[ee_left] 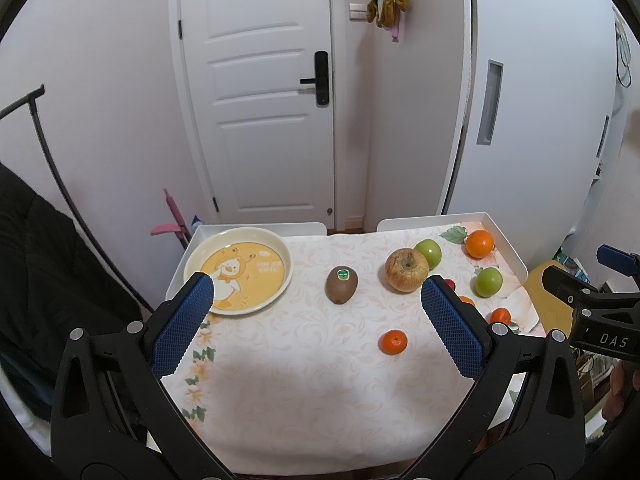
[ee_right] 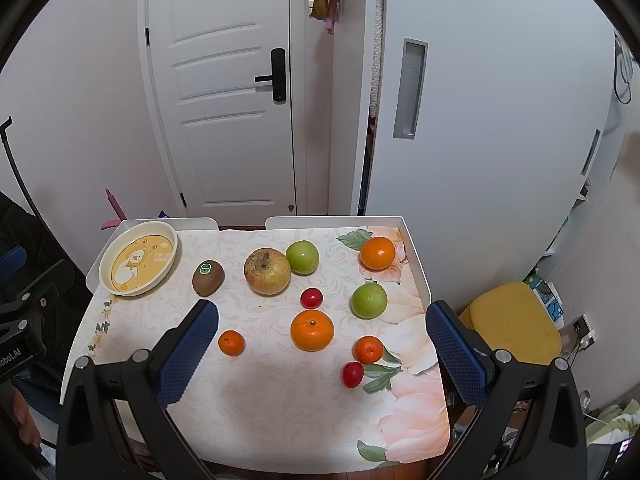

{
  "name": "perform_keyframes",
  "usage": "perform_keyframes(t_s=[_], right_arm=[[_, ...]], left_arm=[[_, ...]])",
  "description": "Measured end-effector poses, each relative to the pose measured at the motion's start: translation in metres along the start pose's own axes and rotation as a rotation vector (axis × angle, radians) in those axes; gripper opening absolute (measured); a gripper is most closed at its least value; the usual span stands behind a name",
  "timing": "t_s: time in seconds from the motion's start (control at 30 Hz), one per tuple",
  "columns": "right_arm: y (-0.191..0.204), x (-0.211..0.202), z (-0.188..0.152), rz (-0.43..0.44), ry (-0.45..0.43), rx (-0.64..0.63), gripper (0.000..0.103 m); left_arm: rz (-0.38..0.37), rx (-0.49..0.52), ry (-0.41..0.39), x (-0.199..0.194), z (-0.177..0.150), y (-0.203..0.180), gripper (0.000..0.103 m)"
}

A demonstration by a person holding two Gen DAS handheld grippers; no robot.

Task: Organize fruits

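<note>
In the left wrist view, the right finger [ee_left: 452,328] of the near tool hides most of a small red fruit [ee_left: 450,283] and most of an orange [ee_left: 466,301] behind it. The left finger [ee_left: 184,328] covers the near rim of the plate [ee_left: 240,240]. The print on the kiwi's sticker [ee_right: 205,268] is too small to read. The other tool [ee_right: 16,336] is cut off at the right wrist view's left edge, its lettering partly lost.
</note>
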State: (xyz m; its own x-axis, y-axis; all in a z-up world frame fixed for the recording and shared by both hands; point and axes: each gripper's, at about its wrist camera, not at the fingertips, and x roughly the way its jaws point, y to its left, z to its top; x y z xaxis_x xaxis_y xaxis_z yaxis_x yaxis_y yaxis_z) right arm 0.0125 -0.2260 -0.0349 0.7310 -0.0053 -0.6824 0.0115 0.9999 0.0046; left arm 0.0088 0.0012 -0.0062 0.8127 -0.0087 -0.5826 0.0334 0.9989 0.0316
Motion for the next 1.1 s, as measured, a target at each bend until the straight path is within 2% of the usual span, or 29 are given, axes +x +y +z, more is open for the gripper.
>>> perform_keyframes(t_s=[0.33,0.63,0.77,0.87,1.1], right_arm=[[0.001,-0.003,-0.001,-0.003,-0.006,0.005,0.103],[0.001,-0.007,-0.001,-0.022,-0.003,0.02,0.103],[-0.008,0.002,-0.007,-0.044,0.016,0.029,0.103],[-0.019,0.014,-0.016,-0.042,0.043,0.035,0.103],[-0.048,0.056,-0.032,0.023,0.107,0.011,0.103]], left_arm=[[-0.012,0.006,-0.012,0.0,0.002,0.006,0.103],[-0.097,0.003,0.032,0.018,0.007,0.013,0.103],[-0.123,0.003,0.071,0.039,-0.001,0.008,0.103],[-0.105,0.013,0.096,0.054,-0.01,-0.003,0.103],[-0.096,0.027,0.161,0.09,-0.043,-0.036,0.103]])
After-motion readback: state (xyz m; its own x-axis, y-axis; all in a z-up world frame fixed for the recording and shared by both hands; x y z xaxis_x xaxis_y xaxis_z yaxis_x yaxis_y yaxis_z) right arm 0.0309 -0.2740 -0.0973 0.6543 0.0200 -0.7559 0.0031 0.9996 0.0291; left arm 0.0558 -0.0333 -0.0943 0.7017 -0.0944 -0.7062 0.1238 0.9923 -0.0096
